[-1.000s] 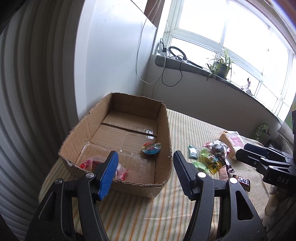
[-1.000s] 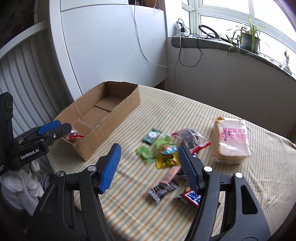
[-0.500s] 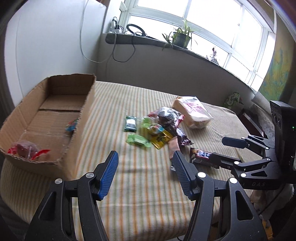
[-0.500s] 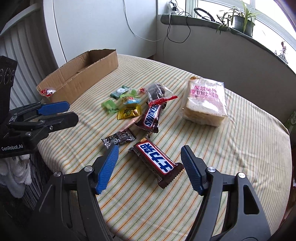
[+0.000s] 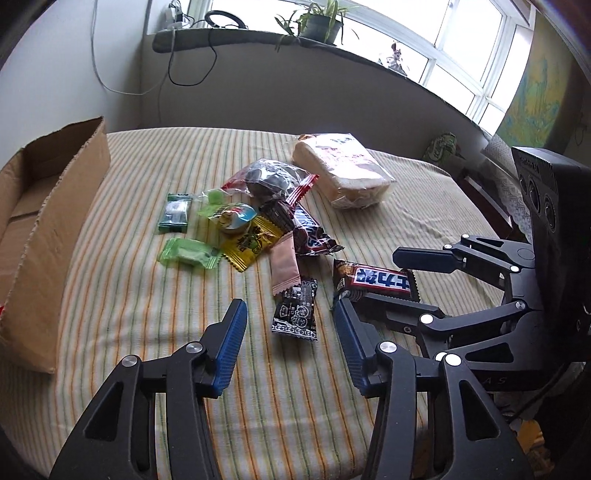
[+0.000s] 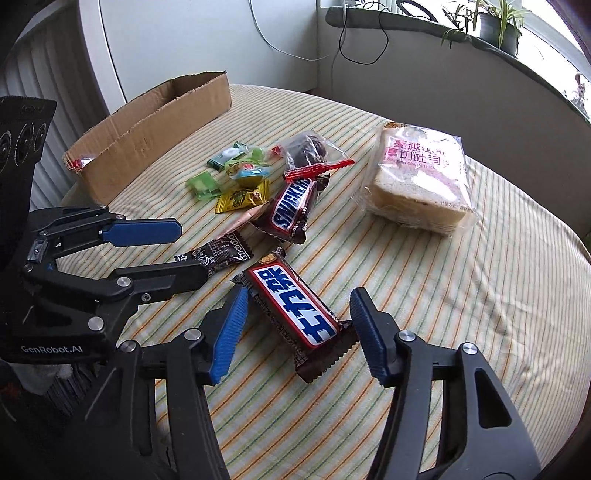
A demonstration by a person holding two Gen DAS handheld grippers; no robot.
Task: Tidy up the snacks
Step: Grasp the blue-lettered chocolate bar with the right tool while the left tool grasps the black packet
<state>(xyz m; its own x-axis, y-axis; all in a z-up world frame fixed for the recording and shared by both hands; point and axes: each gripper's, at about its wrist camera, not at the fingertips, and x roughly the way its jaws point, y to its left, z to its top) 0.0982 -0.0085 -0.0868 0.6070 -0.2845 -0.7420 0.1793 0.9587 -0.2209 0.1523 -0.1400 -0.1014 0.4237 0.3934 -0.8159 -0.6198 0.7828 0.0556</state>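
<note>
Snacks lie in a pile on the striped tablecloth (image 5: pixel 122 291). My left gripper (image 5: pixel 290 321) is open, with a small black sachet (image 5: pixel 297 312) between its fingertips; it also shows in the right wrist view (image 6: pixel 184 254). My right gripper (image 6: pixel 297 308) is open, its jaws on either side of a Snickers bar with Chinese lettering (image 6: pixel 295 304), not touching it. That bar also shows in the left wrist view (image 5: pixel 375 282). A second Snickers bar (image 6: pixel 291 210), a bagged loaf of sliced bread (image 6: pixel 419 182) and small candies (image 6: pixel 240 184) lie beyond.
An open cardboard box (image 6: pixel 147 127) stands at the table's left, with a red-wrapped snack (image 6: pixel 79 162) inside its near corner. A windowsill with a potted plant (image 5: pixel 317 26) and cables runs behind. The table edge is close below both grippers.
Both grippers have moved in over the snack pile. The left swung from the box to the black sachet. The right came down around the Chinese-lettered Snickers bar.
</note>
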